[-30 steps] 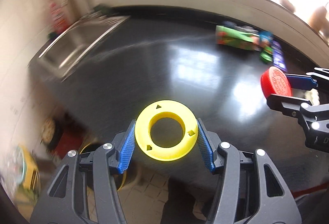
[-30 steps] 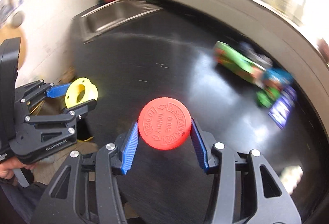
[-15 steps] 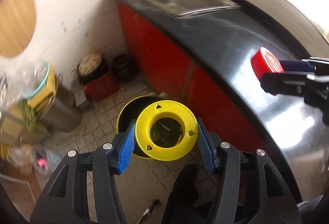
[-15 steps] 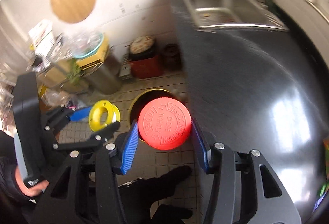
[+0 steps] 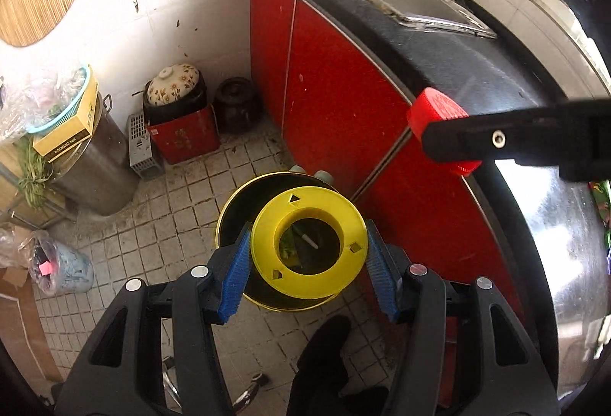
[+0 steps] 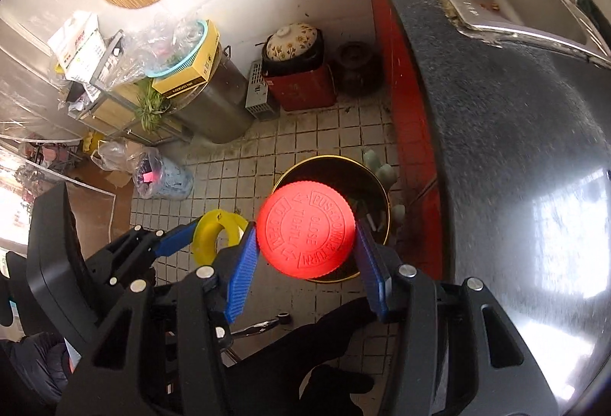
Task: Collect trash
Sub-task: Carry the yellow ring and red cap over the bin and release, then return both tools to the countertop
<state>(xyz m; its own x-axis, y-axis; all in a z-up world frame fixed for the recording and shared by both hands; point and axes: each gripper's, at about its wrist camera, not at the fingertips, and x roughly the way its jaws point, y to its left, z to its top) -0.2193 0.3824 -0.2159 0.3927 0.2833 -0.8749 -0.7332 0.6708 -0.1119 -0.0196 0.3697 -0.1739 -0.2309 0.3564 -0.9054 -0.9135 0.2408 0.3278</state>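
Bright daylight from the right, strong glare on the glossy black table (image 6: 534, 209). Both views are sharp in the centre; heavy fisheye bending and dark vignette at the edges, slight blur at table's right rim.

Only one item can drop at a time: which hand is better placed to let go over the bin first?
Probably left: its yellow spool frames the bin interior. The right gripper's red cap overlaps the bin's near rim.

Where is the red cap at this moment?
In the right wrist view the red cap sits clamped in the right gripper, above the round bin on the floor beside the red cabinet.
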